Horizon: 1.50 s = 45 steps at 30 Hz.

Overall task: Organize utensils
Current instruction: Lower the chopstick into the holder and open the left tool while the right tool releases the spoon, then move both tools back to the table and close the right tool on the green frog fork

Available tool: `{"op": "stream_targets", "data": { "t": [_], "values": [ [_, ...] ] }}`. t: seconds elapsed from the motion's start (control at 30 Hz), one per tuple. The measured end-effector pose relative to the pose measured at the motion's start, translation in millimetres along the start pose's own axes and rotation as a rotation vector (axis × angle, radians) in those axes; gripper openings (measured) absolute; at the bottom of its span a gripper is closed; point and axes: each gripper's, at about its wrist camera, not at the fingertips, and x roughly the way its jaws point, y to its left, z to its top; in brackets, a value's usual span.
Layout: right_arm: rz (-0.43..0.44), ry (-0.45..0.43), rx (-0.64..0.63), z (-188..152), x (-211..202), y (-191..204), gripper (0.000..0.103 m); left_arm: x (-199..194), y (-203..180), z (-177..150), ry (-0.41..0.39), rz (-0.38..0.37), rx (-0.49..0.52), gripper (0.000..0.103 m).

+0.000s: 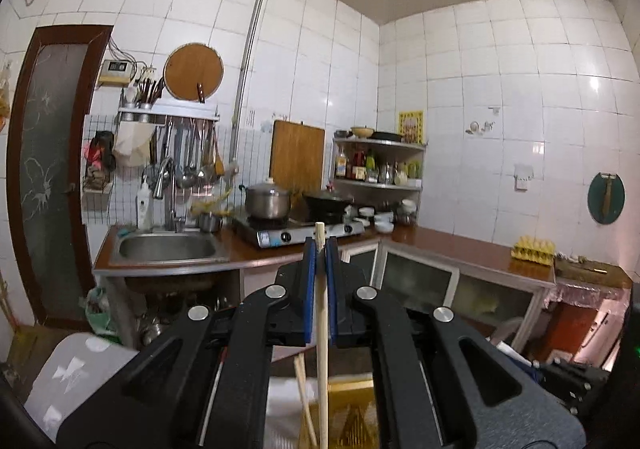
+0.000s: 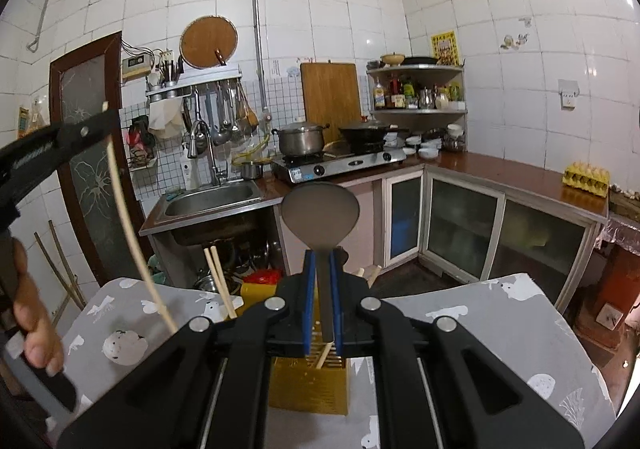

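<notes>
Over on the left, a person's hand (image 2: 38,333) grips the handle of the left hand-held gripper (image 1: 320,249), whose blue pads are pinched tight on a single pale chopstick (image 1: 322,329); the stick stands nearly upright between them, its blunt top poking just above the pads and its long end hanging down. Seen from the right wrist, that same chopstick slants across the left of the room, above a grey cloth with white animal prints (image 2: 132,309) that covers the near worktop. In the middle of the cloth sits a yellow utensil box (image 2: 308,385) with two more chopsticks (image 2: 220,281) leaning out of it to the left. Directly above the box, the right hand-held gripper (image 2: 325,273) is clamped narrow on the handle of a grey flat spoon (image 2: 320,209), bowl upward, raised clear of the box. Farther off, along the tiled wall, run a steel sink (image 2: 212,201), a gas stove (image 2: 344,163) carrying a steel pot and a dark wok, and to the right a brown counter with a yellow egg tray (image 2: 586,175).
</notes>
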Motion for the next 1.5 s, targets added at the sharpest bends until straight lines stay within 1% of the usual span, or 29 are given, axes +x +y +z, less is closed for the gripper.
{"op": "stream_targets", "data": {
  "t": [0.13, 0.23, 0.37, 0.47, 0.57, 0.7, 0.73, 0.77, 0.8, 0.87, 0.9, 0.93, 0.97, 1.0, 1.03, 1.07, 1.1, 1.13, 1.17, 1.27, 1.4, 1.5],
  "values": [
    [0.001, 0.062, 0.017, -7, 27, -5, 0.008, 35, -6, -19, 0.019, 0.001, 0.008, 0.004],
    [-0.002, 0.115, 0.024, -20, 46, -9, 0.008, 59, -8, -48, 0.086, -0.007, 0.004, 0.004],
    [-0.005, 0.18, 0.027, -40, 71, -13, 0.007, 74, -4, -87, 0.162, -0.005, 0.018, 0.004],
    [-0.011, 0.208, 0.023, -54, 81, -12, 0.007, 80, 4, -107, 0.222, -0.004, 0.011, 0.004],
    [-0.024, 0.243, 0.032, -67, 93, -16, 0.008, 84, 12, -120, 0.274, 0.002, 0.009, 0.004],
    [-0.025, 0.265, 0.023, -77, 99, -15, 0.008, 81, 24, -121, 0.305, 0.015, -0.005, 0.006],
    [-0.026, 0.265, 0.02, -78, 99, -16, 0.009, 79, 26, -120, 0.311, 0.015, -0.013, 0.011],
    [-0.025, 0.274, 0.026, -79, 99, -17, 0.009, 77, 29, -117, 0.316, 0.014, -0.025, 0.02],
    [-0.023, 0.278, 0.033, -79, 97, -18, 0.009, 73, 33, -112, 0.315, 0.012, -0.035, 0.024],
    [-0.033, 0.288, 0.041, -78, 94, -19, 0.011, 59, 38, -101, 0.29, 0.028, -0.03, 0.038],
    [-0.035, 0.292, 0.045, -77, 91, -20, 0.021, 53, 37, -97, 0.283, 0.031, -0.024, 0.041],
    [-0.038, 0.295, 0.052, -76, 86, -21, 0.034, 45, 39, -91, 0.278, 0.035, -0.017, 0.048],
    [-0.039, 0.289, 0.056, -76, 78, -21, 0.038, 35, 42, -86, 0.274, 0.038, -0.013, 0.055],
    [-0.036, 0.283, 0.053, -76, 69, -19, 0.04, 26, 44, -82, 0.269, 0.041, -0.012, 0.059],
    [-0.03, 0.278, 0.045, -77, 60, -17, 0.041, 17, 47, -79, 0.262, 0.047, -0.011, 0.071],
    [-0.028, 0.277, 0.029, -80, 50, -14, 0.044, 7, 50, -77, 0.252, 0.056, -0.012, 0.082],
    [-0.026, 0.279, 0.019, -84, 42, -11, 0.049, -6, 56, -75, 0.244, 0.066, -0.017, 0.086],
    [-0.018, 0.285, 0.007, -91, 33, -6, 0.05, -16, 60, -75, 0.242, 0.074, -0.022, 0.09],
    [-0.009, 0.299, -0.003, -100, 25, -2, 0.051, -24, 63, -76, 0.246, 0.08, -0.026, 0.093],
    [0.005, 0.354, -0.013, -129, 11, 6, 0.053, -48, 76, -91, 0.297, 0.096, -0.022, 0.098],
    [-0.003, 0.405, -0.022, -166, -1, 14, 0.053, -66, 92, -121, 0.375, 0.124, -0.022, 0.098],
    [0.002, 0.433, -0.021, -189, -10, 19, 0.053, -76, 104, -150, 0.444, 0.138, -0.039, 0.098]
  ]
}}
